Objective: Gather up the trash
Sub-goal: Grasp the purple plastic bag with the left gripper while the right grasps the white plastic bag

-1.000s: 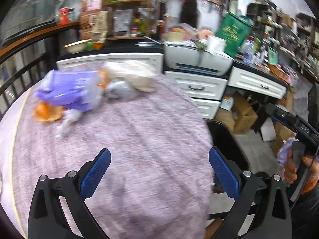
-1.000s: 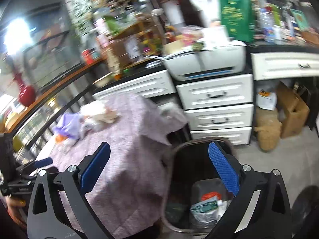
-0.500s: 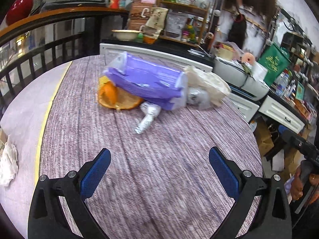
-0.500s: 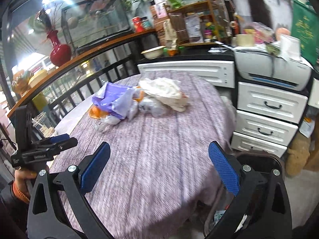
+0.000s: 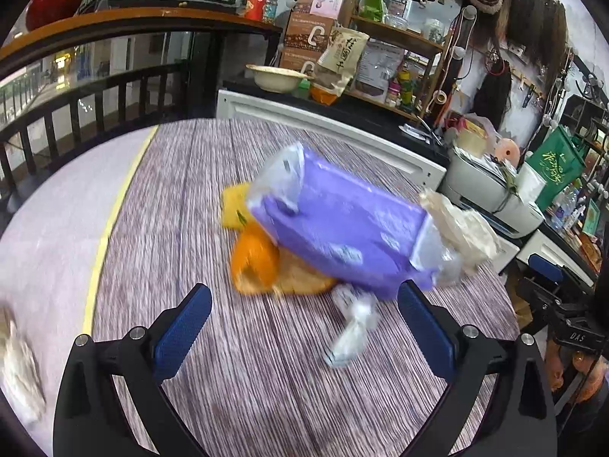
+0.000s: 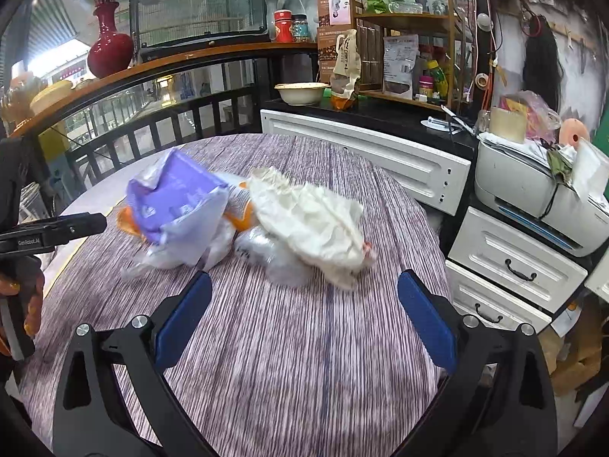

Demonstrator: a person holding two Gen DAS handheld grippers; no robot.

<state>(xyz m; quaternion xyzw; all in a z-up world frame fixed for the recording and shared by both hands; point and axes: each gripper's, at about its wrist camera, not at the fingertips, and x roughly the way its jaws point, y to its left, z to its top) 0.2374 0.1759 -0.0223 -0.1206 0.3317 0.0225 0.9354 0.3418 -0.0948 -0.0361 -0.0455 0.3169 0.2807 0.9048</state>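
While both grippers hang spread wide and empty over the table, the trash sits heaped at its middle: a purple bag on top of orange peel, a crumpled white paper just beside the bag. Left gripper faces the bag, right gripper the paper.

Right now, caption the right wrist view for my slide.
Open right gripper faces a trash pile on the round table: purple bag, crumpled white paper.

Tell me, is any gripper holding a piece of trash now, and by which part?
Nothing is held. The left gripper and right gripper are both open, short of the trash pile.
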